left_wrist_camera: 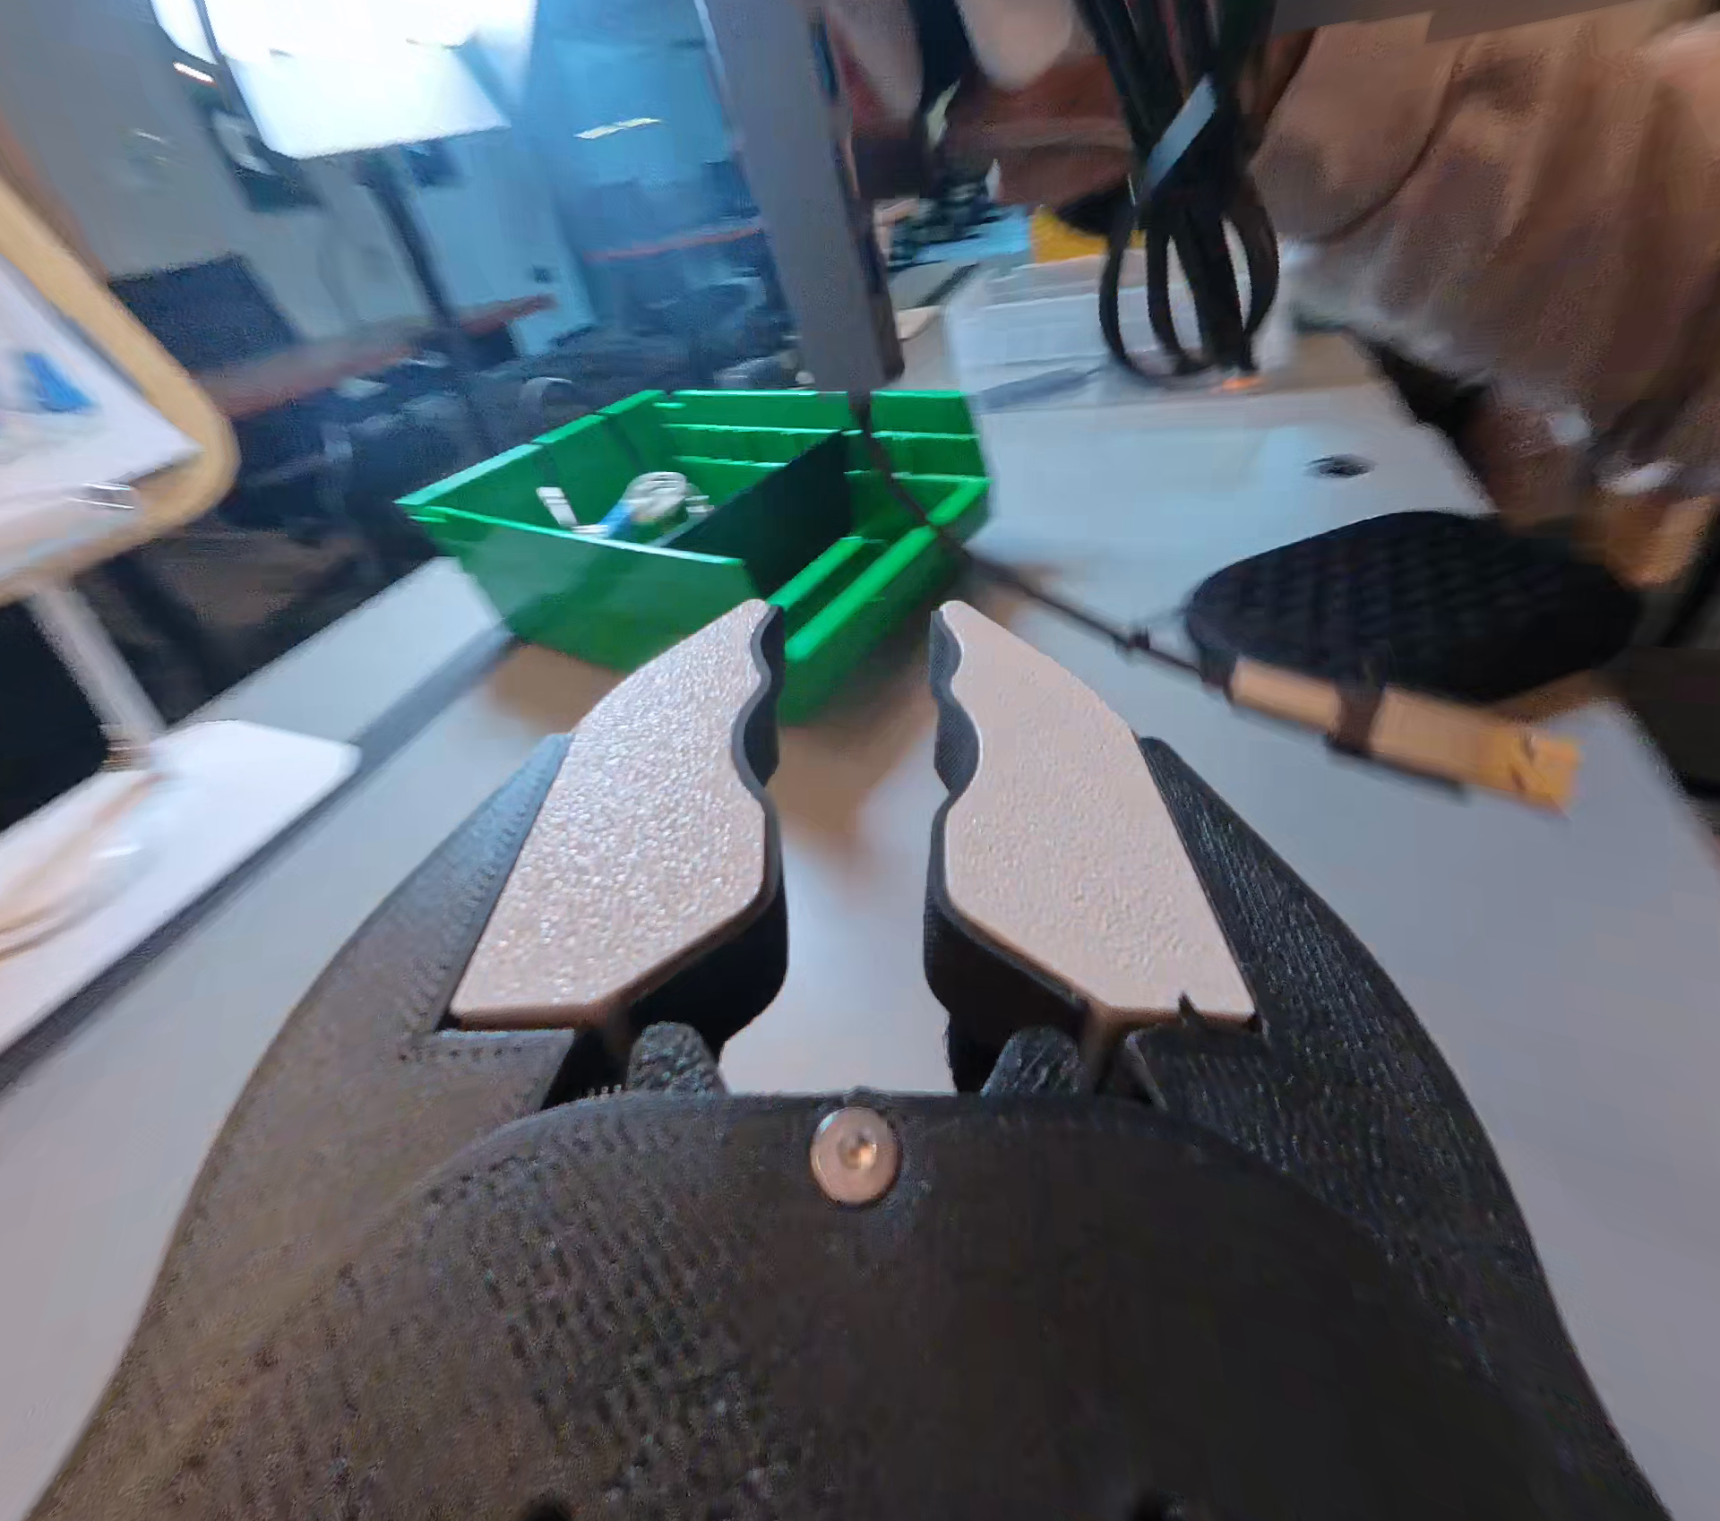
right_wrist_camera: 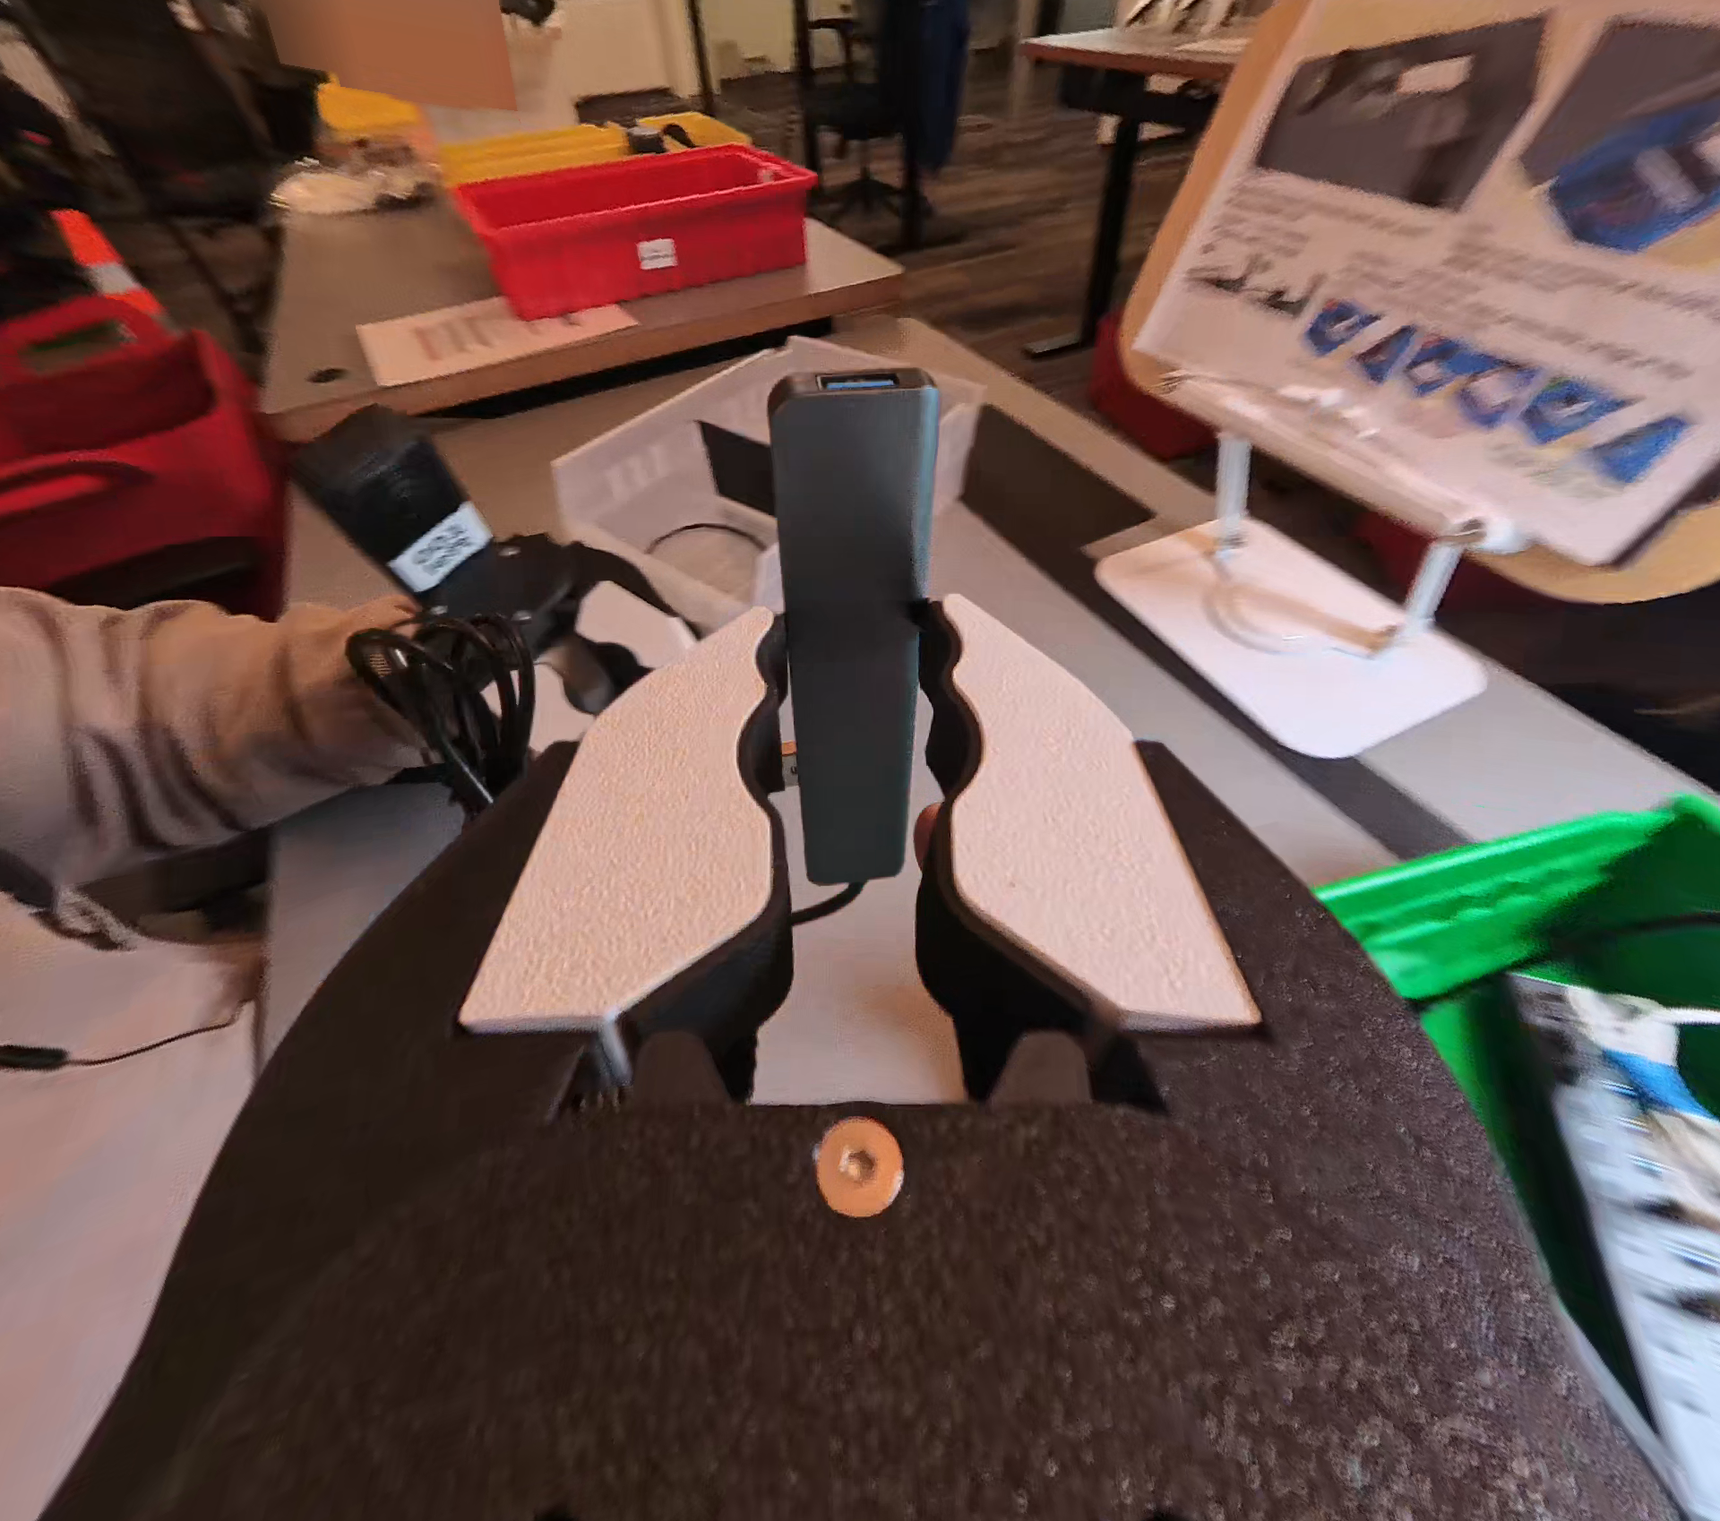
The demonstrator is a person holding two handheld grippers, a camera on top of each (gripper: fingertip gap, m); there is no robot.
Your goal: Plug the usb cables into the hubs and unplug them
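Note:
In the right wrist view my right gripper is shut on a dark grey USB hub. The hub stands up along the fingers, with a blue port at its far end and its thin cable trailing back between them. To the left, a sleeved hand holds the other gripper, with a coiled black cable beside it. In the left wrist view my left gripper is open and empty above the grey table. A bundle of black cable hangs at the upper right.
A green divided bin holding small parts sits just ahead of the left gripper and shows at the right in the other view. A white bin, a paper stand and a red bin lie beyond. A black round textured part with a wooden bar lies right. The gap from one gripper's tips to the other's is roughly 15 cm.

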